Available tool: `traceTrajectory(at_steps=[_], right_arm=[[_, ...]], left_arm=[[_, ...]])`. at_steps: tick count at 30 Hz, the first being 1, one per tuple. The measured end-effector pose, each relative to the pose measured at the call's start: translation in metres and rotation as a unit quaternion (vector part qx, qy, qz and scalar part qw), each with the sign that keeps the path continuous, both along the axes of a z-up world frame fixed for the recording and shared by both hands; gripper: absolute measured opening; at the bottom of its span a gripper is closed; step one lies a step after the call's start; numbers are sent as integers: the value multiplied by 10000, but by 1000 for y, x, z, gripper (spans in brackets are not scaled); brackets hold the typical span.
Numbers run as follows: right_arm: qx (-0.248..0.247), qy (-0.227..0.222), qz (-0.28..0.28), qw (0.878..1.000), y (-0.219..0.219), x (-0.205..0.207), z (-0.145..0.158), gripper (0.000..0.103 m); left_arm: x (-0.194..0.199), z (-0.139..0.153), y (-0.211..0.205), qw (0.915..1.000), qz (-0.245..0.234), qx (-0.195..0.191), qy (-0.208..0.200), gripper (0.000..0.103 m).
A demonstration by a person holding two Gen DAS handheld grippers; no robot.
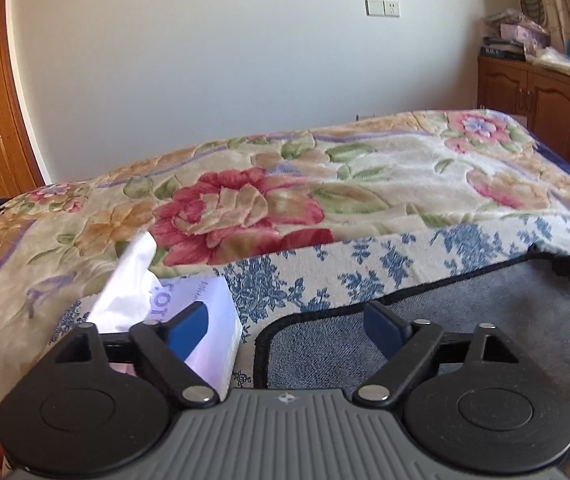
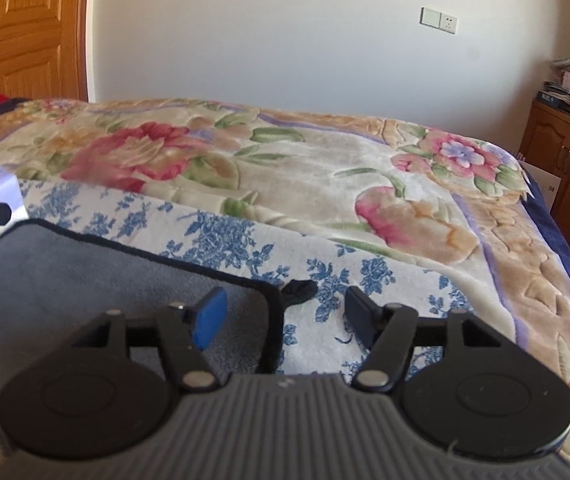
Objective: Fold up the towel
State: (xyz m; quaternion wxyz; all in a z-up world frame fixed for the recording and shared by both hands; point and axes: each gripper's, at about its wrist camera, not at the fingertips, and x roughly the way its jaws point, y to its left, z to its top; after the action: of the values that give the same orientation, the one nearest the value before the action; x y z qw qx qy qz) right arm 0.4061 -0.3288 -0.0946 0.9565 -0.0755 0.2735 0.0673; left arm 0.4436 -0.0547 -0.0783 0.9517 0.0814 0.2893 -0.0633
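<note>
Tissue box (image 1: 209,320): partial blue print, roughly "10", otherwise illegible. No other readable text.

Open bedspread (image 2: 325,168) beyond towel (image 1: 465,320); passage wide toward far wall. Tissue box (image 1: 205,320) blocking left side, just beside towel corner. Cabinet (image 1: 541,112) flanking right.

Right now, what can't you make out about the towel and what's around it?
- Towel: near edge hidden in both views by the tongs' bodies; full size unknown.
- Tissue box: print partly covered by the left tongs in the left view.
- Small black thing at the towel's corner in the right view, ahead of the right tongs: loop or tag, too blurred.
- Clutter on the cabinet: too small.
</note>
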Motion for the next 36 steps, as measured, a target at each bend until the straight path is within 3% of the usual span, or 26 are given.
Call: traceTrajectory(at_steps=[2,6,10,12,17,36], right_arm=[[52,-20,-10,10000,-1,-5,5,70],[139,-109,10,9998,-1,-16,14,90],[164,-138,61,9998,2,-26,23,91],[185,-164,69,9997,4,-32,28,101],[254,-227,147,9993,7,-46,45,101],[248,-673,412,9966,25,-112,121,103]], left_arm=[[-4,8,-1,10000,-27,-80,-11,90],[-13,23,-5,9997,-96,-202,-25,93],[-21,41,-7,9995,-158,-273,-73,96],[-26,50,-7,9993,-158,-313,-113,98],[-40,76,-7,9990,-187,-343,-198,103],[-105,158,-8,9973,-314,-247,-621,103]])
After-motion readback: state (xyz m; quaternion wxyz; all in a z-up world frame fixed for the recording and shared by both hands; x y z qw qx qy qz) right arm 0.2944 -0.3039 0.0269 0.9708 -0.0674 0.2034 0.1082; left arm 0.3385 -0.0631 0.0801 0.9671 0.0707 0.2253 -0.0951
